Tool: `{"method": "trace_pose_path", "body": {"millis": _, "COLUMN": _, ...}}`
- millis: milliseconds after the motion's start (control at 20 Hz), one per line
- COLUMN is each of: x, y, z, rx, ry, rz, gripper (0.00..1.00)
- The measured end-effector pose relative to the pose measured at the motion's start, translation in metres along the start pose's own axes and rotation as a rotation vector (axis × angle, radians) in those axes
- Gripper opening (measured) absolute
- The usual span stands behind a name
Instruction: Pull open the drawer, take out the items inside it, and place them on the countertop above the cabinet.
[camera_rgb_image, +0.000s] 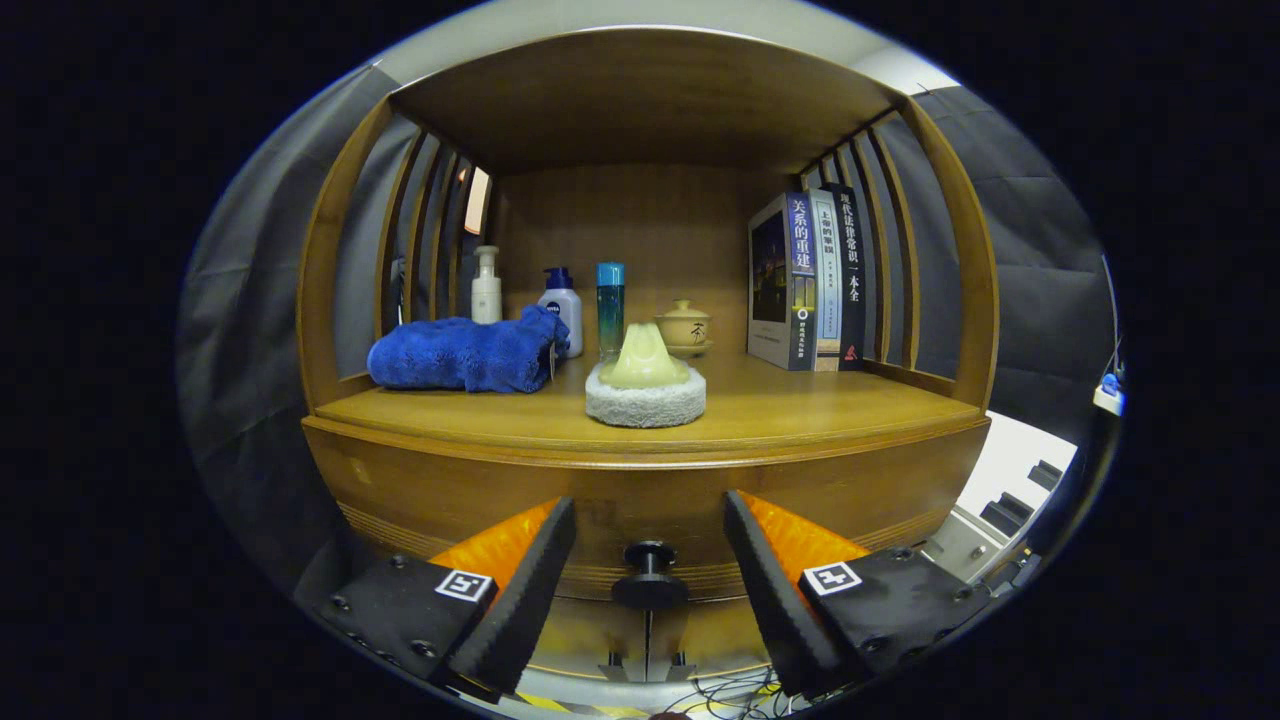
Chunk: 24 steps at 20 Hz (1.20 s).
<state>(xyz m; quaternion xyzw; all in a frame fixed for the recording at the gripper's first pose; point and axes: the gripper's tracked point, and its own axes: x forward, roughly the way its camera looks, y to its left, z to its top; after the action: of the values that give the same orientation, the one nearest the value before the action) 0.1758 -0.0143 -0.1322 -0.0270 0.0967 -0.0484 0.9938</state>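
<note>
A wooden cabinet fills the scene, with its countertop (800, 410) at mid height and a drawer front (420, 490) below it. The drawer's dark round knob (650, 580) sits between my two fingertips, a little beyond them. My gripper (650, 525) is open, a finger on each side of the knob and neither touching it. The drawer looks closed, and its contents are hidden. On the countertop just above the knob rests a pale yellow-green lump on a round white pad (645, 390).
A folded blue towel (465, 355) lies at the countertop's left. Behind stand a white pump bottle (486, 287), a blue-capped white bottle (562, 300), a teal bottle (610, 305) and a small lidded pot (684, 325). Upright books (805, 285) stand at the right. Cables lie on the floor below.
</note>
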Motion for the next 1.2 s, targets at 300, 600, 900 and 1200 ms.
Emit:
{"method": "trace_pose_path", "body": {"millis": 300, "x": -0.062, "y": -0.001, "z": 0.058, "rx": 0.054, "ry": -0.07, "rz": 0.056, "gripper": 0.97}}
{"method": "trace_pose_path", "body": {"millis": 600, "x": -0.157, "y": 0.004, "z": 0.117, "rx": 0.051, "ry": -0.111, "rz": 0.112, "gripper": 0.97}}
{"method": "trace_pose_path", "body": {"millis": 900, "x": -0.224, "y": 0.001, "z": 0.155, "rx": 0.035, "ry": -0.147, "rz": 0.145, "gripper": 0.97}}
{"method": "trace_pose_path", "body": {"millis": 1200, "x": -0.278, "y": -0.008, "z": 0.172, "rx": 0.018, "ry": -0.183, "rz": 0.137, "gripper": 0.97}}
